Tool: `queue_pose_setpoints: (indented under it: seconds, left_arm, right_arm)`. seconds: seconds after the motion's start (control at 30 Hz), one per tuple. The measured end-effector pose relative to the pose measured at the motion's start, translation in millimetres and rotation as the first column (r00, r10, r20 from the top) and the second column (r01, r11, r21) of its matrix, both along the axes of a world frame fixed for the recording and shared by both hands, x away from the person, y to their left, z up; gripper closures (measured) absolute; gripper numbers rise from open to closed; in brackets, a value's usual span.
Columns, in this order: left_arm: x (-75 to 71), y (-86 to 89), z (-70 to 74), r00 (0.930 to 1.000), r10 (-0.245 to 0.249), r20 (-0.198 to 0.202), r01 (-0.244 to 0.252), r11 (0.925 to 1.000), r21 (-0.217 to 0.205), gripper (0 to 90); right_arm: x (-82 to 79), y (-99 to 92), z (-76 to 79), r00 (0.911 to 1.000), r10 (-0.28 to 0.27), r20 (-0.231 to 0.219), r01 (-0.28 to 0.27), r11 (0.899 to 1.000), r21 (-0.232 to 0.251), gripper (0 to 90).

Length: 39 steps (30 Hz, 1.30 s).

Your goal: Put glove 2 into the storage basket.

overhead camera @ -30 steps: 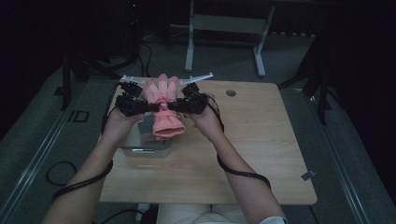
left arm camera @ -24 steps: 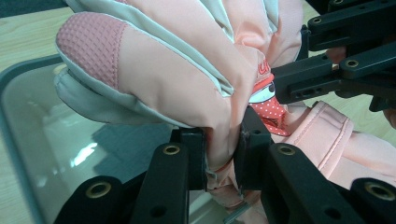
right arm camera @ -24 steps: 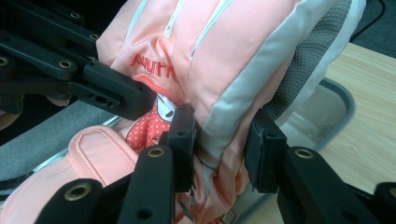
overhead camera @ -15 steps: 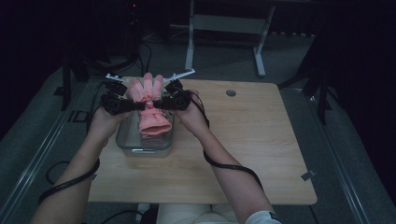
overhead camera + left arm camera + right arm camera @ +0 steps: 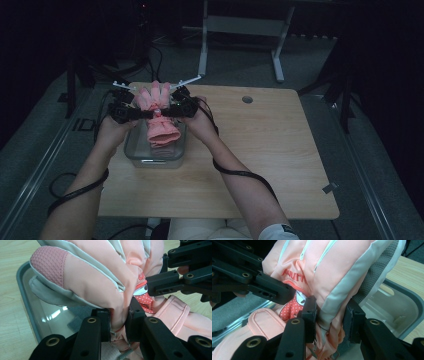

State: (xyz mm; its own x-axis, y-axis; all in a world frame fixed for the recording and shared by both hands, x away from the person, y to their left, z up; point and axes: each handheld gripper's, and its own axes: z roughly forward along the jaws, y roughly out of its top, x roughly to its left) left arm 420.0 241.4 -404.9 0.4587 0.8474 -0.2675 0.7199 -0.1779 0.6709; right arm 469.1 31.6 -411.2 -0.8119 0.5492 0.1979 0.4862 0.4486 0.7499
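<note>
Both jaws pinched on glove [image 5: 156, 107] — left gripper [image 5: 119, 322] | right gripper [image 5: 329, 317] — held over container [image 5: 131, 150], I judge for lowering in.

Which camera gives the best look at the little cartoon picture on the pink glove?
The left gripper view: the polka-dot cartoon patch on the glove shows fairly well. The right gripper view catches part of it behind a jaw. In the high view it's too small to make out.
</note>
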Motion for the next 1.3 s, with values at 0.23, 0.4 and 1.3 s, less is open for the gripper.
queue_pose_setpoints:
  seconds: [0.23, 0.4, 1.3]
  left_arm:
    - [6.4, -0.5, -15.4, 0.9993, 0.003, -0.036, -0.003, 1.0, 0.007, 76.3]
    - [5.6, 3.1, -20.3, 0.9974, 0.007, -0.072, -0.005, 0.9997, 0.026, 76.2]
    - [11.8, 3.3, -73.8, 0.9866, 0.078, -0.143, -0.072, 0.9963, 0.046, 54.4]
  right_arm:
    - [6.9, 2.0, -16.3, 0.9994, -0.008, -0.034, 0.007, 1.0, -0.027, 66.6]
    - [3.3, 7.9, -25.0, 0.9989, -0.014, -0.045, 0.013, 1.0, -0.028, 66.7]
    - [17.0, 14.0, -70.3, 0.9923, -0.011, -0.124, -0.005, 0.992, -0.129, 56.0]
